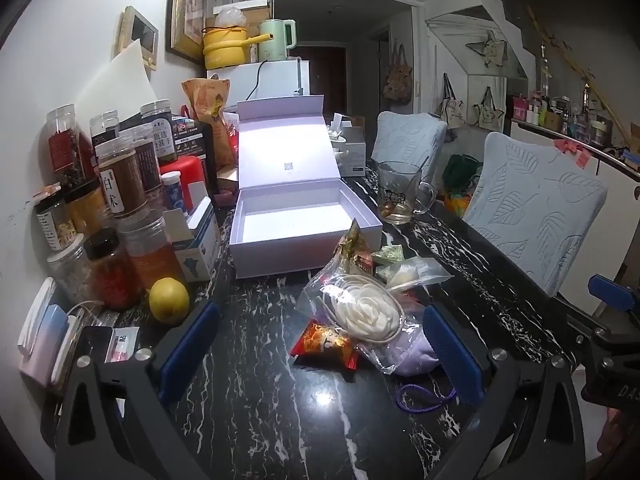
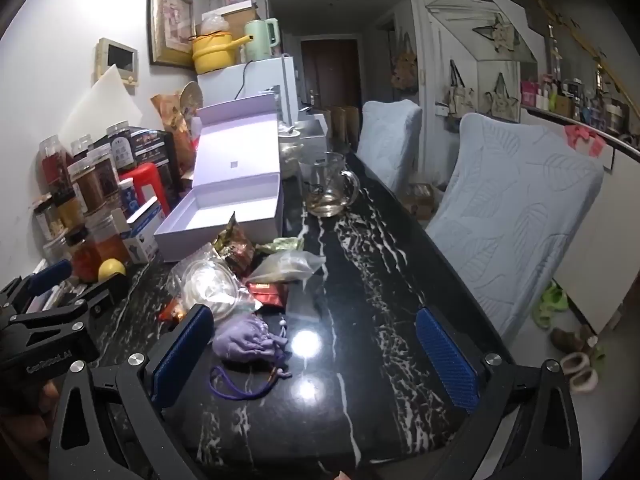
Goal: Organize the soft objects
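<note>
A pile of soft things lies on the black marble table (image 1: pixel 260 380): a clear bag with a white fabric flower (image 1: pixel 366 312), a purple drawstring pouch (image 1: pixel 414 354), a red snack packet (image 1: pixel 326 344) and several small sachets (image 1: pixel 360 256). An open white box (image 1: pixel 300 220) stands behind the pile, empty. My left gripper (image 1: pixel 320 348) is open, with the pile between its fingers. My right gripper (image 2: pixel 316 356) is open and empty; the purple pouch (image 2: pixel 248 340) lies near its left finger, and the flower bag (image 2: pixel 210 284) and box (image 2: pixel 224 216) lie beyond.
Jars and bottles (image 1: pixel 116 208) and a lemon (image 1: pixel 169 299) crowd the table's left side. A glass mug (image 1: pixel 402 194) with a spoon stands right of the box. Two covered chairs (image 1: pixel 532 208) stand along the table's right edge. A phone and charger (image 1: pixel 52 332) lie at front left.
</note>
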A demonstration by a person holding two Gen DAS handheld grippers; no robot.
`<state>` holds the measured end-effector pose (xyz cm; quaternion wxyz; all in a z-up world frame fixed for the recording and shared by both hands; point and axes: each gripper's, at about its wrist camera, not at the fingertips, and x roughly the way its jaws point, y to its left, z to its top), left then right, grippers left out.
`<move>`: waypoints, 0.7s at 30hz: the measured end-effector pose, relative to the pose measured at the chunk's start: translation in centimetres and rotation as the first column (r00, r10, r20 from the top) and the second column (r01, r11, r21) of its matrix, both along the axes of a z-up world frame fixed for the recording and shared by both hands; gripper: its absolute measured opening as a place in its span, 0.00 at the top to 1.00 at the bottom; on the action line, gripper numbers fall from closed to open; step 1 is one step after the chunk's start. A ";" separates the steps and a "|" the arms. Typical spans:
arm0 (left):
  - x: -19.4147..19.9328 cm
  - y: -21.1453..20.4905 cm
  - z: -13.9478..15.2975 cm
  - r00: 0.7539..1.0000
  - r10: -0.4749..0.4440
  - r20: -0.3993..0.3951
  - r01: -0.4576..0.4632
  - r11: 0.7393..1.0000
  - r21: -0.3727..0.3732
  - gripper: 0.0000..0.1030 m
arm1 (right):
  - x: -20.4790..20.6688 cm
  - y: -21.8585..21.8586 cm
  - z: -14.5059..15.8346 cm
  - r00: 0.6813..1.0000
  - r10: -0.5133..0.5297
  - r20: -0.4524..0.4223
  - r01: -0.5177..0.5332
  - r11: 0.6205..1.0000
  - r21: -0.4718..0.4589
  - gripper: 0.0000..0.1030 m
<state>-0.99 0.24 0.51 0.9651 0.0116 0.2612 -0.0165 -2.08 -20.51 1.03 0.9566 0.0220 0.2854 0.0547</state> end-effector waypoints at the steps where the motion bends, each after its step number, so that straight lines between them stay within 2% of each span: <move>1: -0.1 0.0 0.0 1.000 0.000 0.001 0.000 1.000 0.001 0.00 | 0.1 0.1 0.0 1.000 0.001 -0.002 -0.001 1.000 -0.001 0.00; 21: -0.6 -0.5 0.1 1.000 -0.020 0.007 0.020 1.000 0.004 0.00 | -0.3 0.3 0.1 1.000 -0.005 0.003 0.005 1.000 -0.016 0.00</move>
